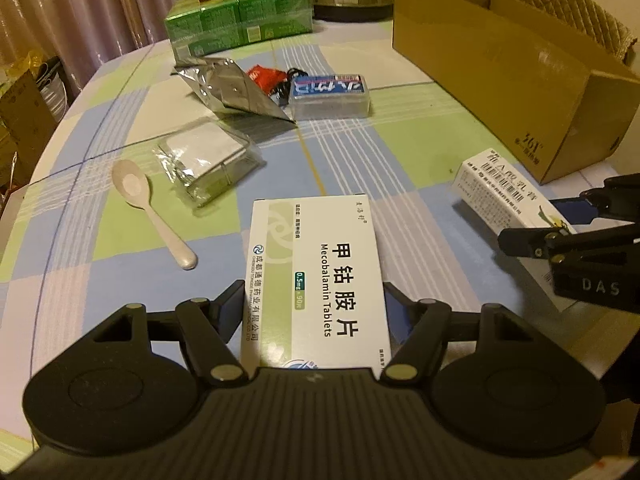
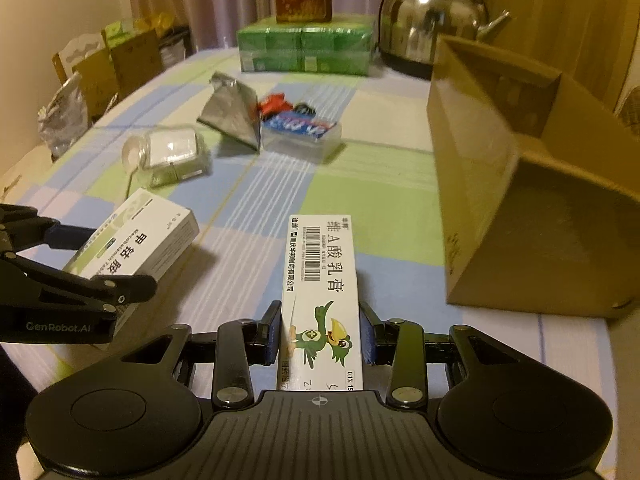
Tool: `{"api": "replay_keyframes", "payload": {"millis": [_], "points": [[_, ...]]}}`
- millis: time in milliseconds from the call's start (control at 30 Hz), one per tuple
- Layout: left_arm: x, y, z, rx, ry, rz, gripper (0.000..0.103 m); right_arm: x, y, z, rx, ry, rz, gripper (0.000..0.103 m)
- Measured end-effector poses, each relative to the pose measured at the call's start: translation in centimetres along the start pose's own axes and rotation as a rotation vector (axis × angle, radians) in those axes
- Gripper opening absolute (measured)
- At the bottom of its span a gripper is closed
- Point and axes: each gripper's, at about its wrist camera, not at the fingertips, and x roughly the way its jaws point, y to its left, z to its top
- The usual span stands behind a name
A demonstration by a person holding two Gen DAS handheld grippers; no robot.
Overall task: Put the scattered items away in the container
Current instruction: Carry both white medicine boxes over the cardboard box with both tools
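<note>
My left gripper is shut on a white and green Mecobalamin tablets box, its pads pressing both long sides. From the right wrist view this box hangs just above the checked tablecloth in the left gripper. My right gripper is shut on a narrow white cream box printed with a green bird and a barcode. That cream box and the right gripper show at the right edge of the left wrist view. The open cardboard box stands to the right, also visible as the cardboard box.
On the cloth lie a white spoon, a clear plastic packet, a silver foil pouch, a red wrapper and a clear case with a blue label. Green packs and a steel kettle stand at the back.
</note>
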Motion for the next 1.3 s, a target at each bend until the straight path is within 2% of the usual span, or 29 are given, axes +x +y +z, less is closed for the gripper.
{"api": "replay_keyframes", "payload": {"millis": [200,367,500,700,867,1033,1200,1300], "points": [[-2.7,-0.8,0.7,0.018,-0.041,-0.002,0.067,-3.6,-0.5,0.7,0.018,-0.062,-0.017,0.035],[-4.8,-2.4,2.4,0.035,-0.082,-0.039,0.067,-7.3,-2.2,1.8,0.059,-0.133,-0.051,0.035],[-5.7,-4.3,5.0,0.034,-0.108,-0.110,0.067,-9.9,-4.3,3.1,0.082,-0.190,-0.093,0.035],[-6.7,-8.6,10.4,0.064,-0.163,-0.188,0.067,-12.1,-9.5,6.0,0.119,-0.252,-0.159,0.035],[-6.5,-12.5,15.6,0.073,-0.200,-0.247,0.067,-11.9,-14.4,9.0,0.157,-0.274,-0.186,0.035],[-4.5,-15.6,20.5,0.041,-0.200,-0.311,0.067,-10.4,-18.8,10.9,0.209,-0.274,-0.194,0.036],[-1.5,-17.8,23.6,0.020,-0.181,-0.337,0.067,-7.6,-21.9,11.8,0.268,-0.243,-0.184,0.036],[0.8,-18.6,24.6,0.021,-0.155,-0.323,0.067,-6.2,-23.2,11.7,0.299,-0.221,-0.174,0.036]]}}
